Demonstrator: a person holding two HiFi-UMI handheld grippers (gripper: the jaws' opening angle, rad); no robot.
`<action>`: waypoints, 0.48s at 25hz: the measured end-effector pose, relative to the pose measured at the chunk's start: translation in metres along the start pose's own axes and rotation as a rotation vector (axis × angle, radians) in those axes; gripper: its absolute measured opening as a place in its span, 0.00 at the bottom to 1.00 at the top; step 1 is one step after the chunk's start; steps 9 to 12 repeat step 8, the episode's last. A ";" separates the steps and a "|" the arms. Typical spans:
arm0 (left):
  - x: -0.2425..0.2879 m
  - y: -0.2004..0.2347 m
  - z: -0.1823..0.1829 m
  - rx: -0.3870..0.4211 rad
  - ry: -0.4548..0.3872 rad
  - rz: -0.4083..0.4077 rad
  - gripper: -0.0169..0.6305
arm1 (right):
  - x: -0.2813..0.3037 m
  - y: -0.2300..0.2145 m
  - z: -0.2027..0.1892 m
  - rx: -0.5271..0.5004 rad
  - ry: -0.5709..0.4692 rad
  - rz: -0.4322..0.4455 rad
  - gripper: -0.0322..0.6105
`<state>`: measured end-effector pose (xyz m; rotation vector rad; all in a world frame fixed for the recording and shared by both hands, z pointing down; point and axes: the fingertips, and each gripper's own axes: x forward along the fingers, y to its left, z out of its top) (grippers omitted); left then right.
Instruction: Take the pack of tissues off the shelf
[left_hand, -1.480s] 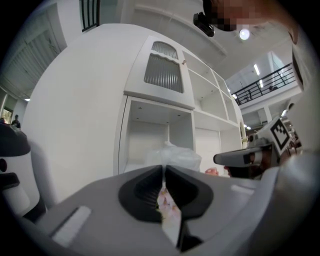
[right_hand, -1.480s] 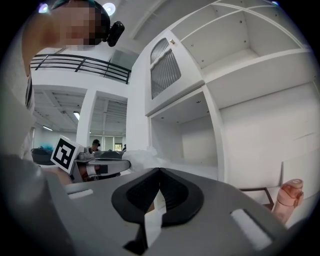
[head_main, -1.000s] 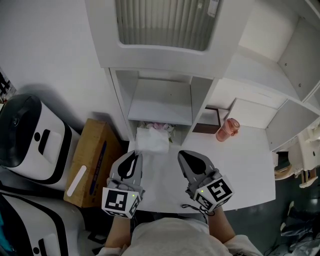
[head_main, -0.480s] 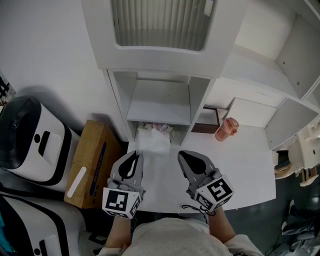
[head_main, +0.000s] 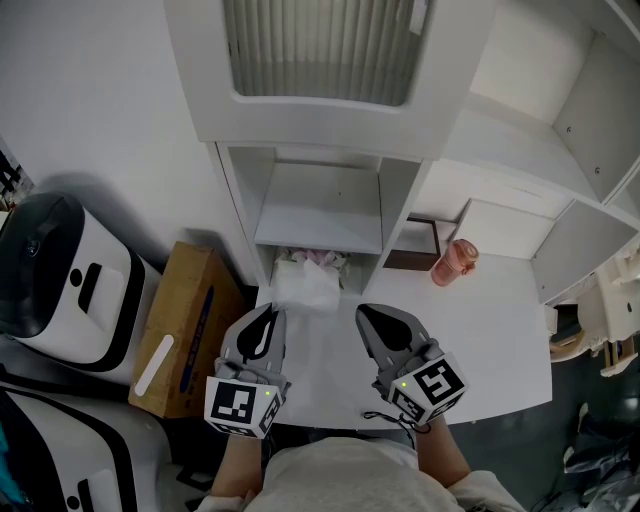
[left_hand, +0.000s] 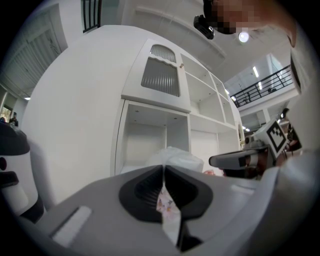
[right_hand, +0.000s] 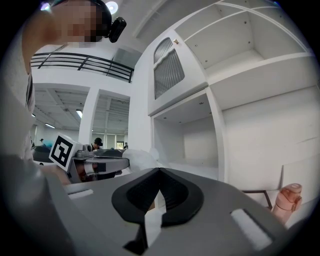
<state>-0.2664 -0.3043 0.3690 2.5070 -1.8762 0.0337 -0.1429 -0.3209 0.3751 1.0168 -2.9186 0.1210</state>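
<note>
The pack of tissues (head_main: 306, 281), white with a pale flowered wrapper, lies at the mouth of the lowest compartment of the white shelf unit (head_main: 319, 206), partly out over the white table (head_main: 480, 330). My left gripper (head_main: 270, 311) sits at the pack's near left corner. In the left gripper view its jaws (left_hand: 163, 167) are shut on a thin flap of the printed wrapper, with the pack (left_hand: 172, 156) bulging just beyond. My right gripper (head_main: 362, 308) hovers beside it over the table, level, its jaws (right_hand: 159, 171) shut with nothing between them. The pack (right_hand: 139, 159) shows to its left.
A pink bottle (head_main: 455, 258) stands on the table right of the shelf, next to a dark frame (head_main: 415, 245). Left of the table sit a cardboard box (head_main: 180, 325) and a white and black appliance (head_main: 60, 275). The compartment above the pack holds nothing.
</note>
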 end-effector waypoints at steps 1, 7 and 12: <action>0.000 0.000 0.000 0.001 0.000 0.001 0.04 | 0.000 0.000 0.000 0.000 -0.001 0.000 0.05; 0.001 0.000 0.001 0.001 0.000 -0.001 0.04 | 0.000 -0.001 0.001 -0.003 0.004 0.000 0.05; 0.001 0.000 0.000 0.001 0.001 -0.001 0.04 | 0.000 -0.001 0.001 -0.002 0.003 0.000 0.05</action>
